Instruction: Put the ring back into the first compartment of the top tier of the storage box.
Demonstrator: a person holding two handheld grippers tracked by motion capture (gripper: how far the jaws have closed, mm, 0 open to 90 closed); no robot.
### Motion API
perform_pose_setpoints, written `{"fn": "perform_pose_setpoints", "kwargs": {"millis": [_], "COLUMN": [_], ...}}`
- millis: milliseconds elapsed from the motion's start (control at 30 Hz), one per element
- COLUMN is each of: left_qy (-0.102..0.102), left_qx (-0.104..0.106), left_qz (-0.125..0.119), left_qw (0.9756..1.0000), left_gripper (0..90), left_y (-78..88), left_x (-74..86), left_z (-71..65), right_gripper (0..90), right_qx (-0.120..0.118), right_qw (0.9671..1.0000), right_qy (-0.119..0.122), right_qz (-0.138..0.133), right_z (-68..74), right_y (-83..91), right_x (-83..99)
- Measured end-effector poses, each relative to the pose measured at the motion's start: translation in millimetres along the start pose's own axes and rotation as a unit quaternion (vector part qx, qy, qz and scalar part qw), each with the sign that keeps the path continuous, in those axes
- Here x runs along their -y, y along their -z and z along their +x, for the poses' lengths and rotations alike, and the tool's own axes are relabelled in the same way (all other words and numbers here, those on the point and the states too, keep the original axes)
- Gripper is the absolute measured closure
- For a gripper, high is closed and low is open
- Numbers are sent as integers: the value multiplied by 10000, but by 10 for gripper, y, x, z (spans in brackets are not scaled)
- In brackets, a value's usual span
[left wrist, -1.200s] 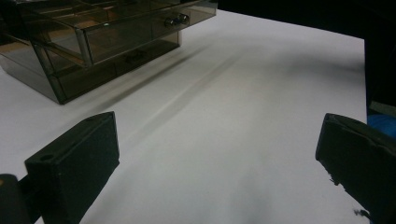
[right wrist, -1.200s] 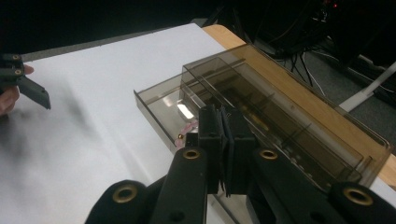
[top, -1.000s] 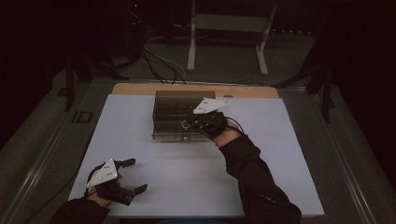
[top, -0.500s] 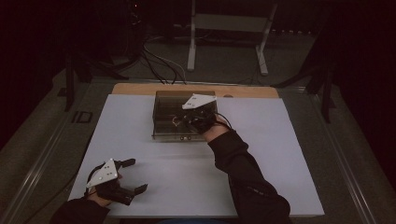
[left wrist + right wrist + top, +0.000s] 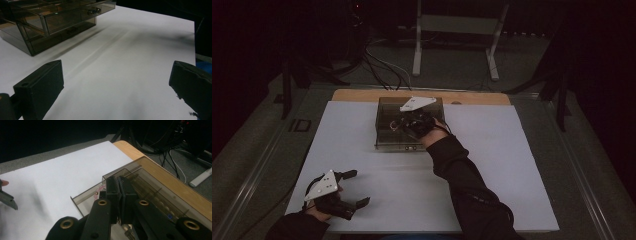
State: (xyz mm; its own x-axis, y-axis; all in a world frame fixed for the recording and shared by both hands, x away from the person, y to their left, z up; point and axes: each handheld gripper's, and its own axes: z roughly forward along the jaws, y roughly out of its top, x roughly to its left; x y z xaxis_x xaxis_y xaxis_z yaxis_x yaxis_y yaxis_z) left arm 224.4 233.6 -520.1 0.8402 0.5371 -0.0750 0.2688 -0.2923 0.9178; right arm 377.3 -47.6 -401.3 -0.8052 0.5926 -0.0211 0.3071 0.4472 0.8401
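Observation:
A smoky see-through drawer box (image 5: 388,109) stands at the middle far side of the white table. My right gripper (image 5: 404,123) hovers over its top, jaws pressed together; in the right gripper view its tips (image 5: 117,180) sit above the box (image 5: 152,178), where a drawer (image 5: 80,203) with a small metal knob (image 5: 97,193) sticks out. A bit of pink (image 5: 100,188) shows beside the tips; I cannot tell whether it is pinched. My left gripper (image 5: 359,188) rests near the front left edge, jaws wide apart with nothing between them (image 5: 117,85); the box (image 5: 50,20) lies ahead of it.
The white sheet (image 5: 512,165) covers most of the table, and a wooden strip (image 5: 477,97) runs along the far edge behind the box. Cables (image 5: 382,65) and a metal stand (image 5: 492,60) lie on the floor beyond.
My right gripper has slid leftward from the box's right front corner to over its top. The left gripper has stayed put.

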Motion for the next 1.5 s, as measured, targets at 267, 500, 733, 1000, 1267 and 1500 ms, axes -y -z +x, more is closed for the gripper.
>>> {"fn": "perform_pose_setpoints", "kwargs": {"millis": [267,500,733,1000,1267,1500], "left_qy": [19,-2,13,24,24,22], "left_qx": [7,2,12,23,20,19], "left_qz": [-8,15,-1,-6,-2,1], "left_qw": [10000,10000,10000,10000,10000,10000], "left_gripper": [11,11,11,11,11,11], "left_y": [1,-2,1,3,2,5], "left_x": [1,3,3,4,6,5], "left_z": [4,0,5,10,11,12], "right_gripper": [878,878,878,562,212,57], "right_qx": [-84,-133,-146,-319,-454,-620], "right_qw": [9999,9998,9997,9989,9981,9970], "right_qy": [-84,-155,-210,-356,-416,-445], "right_qz": [6,18,32,7,-68,-89], "right_z": [49,94,122,107,100,120], "right_y": [-147,-235,-303,-392,-402,-384], "right_x": [-38,-52,-44,-21,-39,-66]}}
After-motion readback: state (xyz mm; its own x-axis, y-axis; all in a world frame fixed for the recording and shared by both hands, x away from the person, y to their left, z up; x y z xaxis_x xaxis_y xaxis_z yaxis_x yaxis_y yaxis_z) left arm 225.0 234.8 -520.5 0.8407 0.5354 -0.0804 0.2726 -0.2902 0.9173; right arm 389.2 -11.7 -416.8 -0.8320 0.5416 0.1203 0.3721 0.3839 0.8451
